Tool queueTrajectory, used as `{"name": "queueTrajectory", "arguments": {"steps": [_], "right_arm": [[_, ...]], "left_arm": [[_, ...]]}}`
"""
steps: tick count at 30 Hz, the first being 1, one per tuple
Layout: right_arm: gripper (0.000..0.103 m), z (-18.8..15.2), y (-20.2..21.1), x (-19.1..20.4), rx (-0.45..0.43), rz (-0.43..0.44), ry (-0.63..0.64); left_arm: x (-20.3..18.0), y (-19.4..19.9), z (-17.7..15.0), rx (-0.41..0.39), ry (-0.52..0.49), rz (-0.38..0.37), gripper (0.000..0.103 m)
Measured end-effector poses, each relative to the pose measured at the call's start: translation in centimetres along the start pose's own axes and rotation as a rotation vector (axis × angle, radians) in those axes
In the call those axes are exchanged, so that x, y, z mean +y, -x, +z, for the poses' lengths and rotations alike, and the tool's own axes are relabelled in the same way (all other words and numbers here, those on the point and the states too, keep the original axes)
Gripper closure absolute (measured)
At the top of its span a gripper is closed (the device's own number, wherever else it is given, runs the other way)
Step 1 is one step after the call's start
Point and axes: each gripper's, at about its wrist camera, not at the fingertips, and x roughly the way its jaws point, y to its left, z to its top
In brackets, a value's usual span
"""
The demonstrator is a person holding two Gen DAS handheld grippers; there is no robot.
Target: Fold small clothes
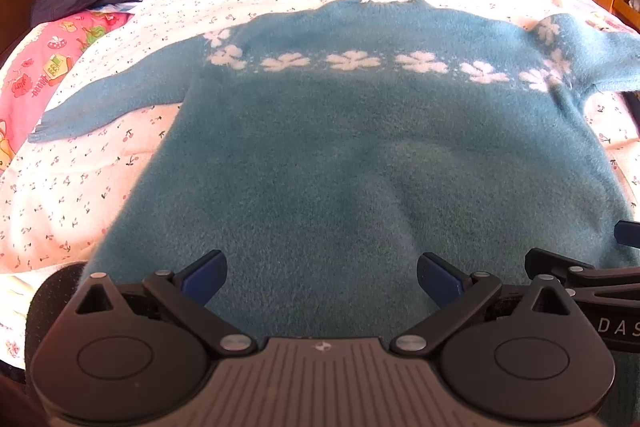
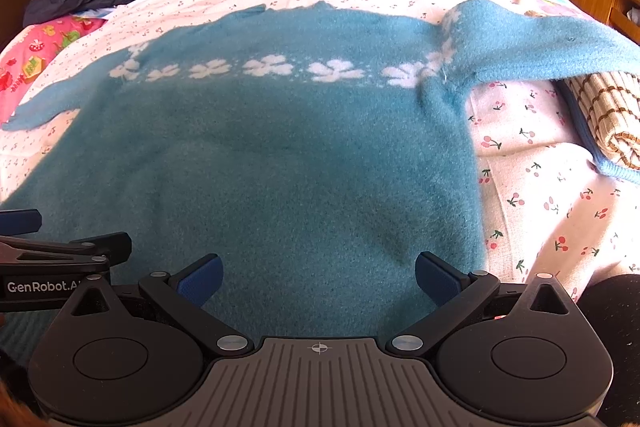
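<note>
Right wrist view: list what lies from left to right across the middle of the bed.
Pink cartoon-print pillow → blue sweater's left sleeve → sweater body with its row of white flowers → right sleeve → checked knit garment.

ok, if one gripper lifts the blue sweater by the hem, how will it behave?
Likely floppy: the blue sweater lies limp, its sleeve draped over a checked cloth. The fuzzy knit probably grips well. Both the left gripper and right gripper are open.
</note>
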Motion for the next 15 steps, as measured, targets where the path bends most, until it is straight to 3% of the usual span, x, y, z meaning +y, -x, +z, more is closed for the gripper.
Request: {"name": "queueTrajectory", "arguments": {"steps": [15], "right_arm": [[0.001, 0.19, 0.11, 0.13, 0.013, -0.007, 0.008]], "left_arm": [[0.21, -0.22, -0.11, 0.005, 0.009, -0.013, 0.000]]}}
